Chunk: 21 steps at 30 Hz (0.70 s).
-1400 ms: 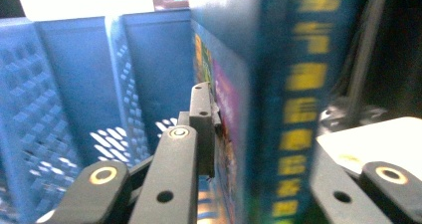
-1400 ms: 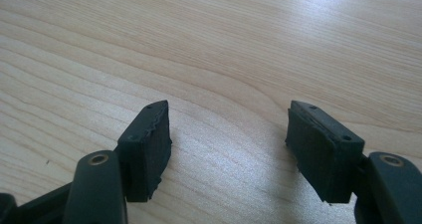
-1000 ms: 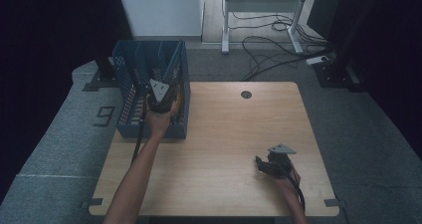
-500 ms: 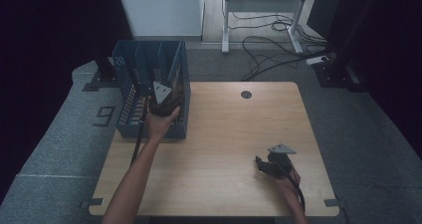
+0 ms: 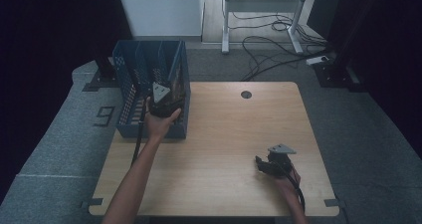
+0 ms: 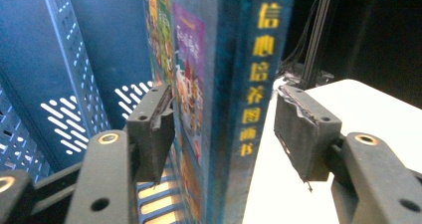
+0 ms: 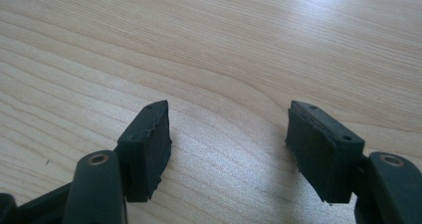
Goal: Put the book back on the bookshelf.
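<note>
Now our left gripper [image 6: 221, 134] fingers have just been opening off the book [image 6: 239, 84]; we back straight out, leaving it upright in the rack [image 5: 130, 84], right gripper [image 7: 229, 144] open and empty.

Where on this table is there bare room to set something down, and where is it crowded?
The wooden table is bare from the blue file rack across to its right edge, apart from the right gripper near the front. The back-left corner is crowded: rack, book and left gripper.

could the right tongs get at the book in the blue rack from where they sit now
Probably not without a long move. The right tongs sit open near the wooden table's front right, while the blue-spined book stands in the blue perforated plastic rack at far left, between the left tongs' just-opened jaws.
</note>
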Motion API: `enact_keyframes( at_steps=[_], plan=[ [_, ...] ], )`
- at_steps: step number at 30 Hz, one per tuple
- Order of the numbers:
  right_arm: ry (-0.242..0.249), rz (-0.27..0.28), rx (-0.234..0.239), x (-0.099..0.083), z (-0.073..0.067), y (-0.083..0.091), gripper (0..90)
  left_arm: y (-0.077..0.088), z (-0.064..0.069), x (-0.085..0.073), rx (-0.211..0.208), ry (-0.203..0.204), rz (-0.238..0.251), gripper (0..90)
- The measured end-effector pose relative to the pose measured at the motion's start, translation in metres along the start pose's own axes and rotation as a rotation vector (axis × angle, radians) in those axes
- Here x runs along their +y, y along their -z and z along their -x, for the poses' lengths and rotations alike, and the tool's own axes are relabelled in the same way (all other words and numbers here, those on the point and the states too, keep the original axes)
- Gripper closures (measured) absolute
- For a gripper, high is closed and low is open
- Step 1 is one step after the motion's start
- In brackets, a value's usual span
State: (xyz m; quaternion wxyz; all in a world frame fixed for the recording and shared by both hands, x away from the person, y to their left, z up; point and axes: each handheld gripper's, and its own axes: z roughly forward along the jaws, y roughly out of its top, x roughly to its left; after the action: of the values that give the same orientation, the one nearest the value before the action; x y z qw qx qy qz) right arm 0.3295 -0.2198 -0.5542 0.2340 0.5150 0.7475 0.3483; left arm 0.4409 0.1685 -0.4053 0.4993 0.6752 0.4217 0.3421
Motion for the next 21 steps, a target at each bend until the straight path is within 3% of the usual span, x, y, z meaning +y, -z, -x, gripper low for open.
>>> enact_keyframes(
  at_steps=[8,21],
  plan=[
    [0.0,0.0,0.0,0.0,0.0,0.0,33.0,0.003,-0.004,-0.001,0.011,0.004,0.0,37.7],
    [-0.002,-0.001,0.0,0.0,0.0,0.0,32.9,0.011,-0.008,-0.003,-0.035,0.055,-0.013,34.7]
  ],
)
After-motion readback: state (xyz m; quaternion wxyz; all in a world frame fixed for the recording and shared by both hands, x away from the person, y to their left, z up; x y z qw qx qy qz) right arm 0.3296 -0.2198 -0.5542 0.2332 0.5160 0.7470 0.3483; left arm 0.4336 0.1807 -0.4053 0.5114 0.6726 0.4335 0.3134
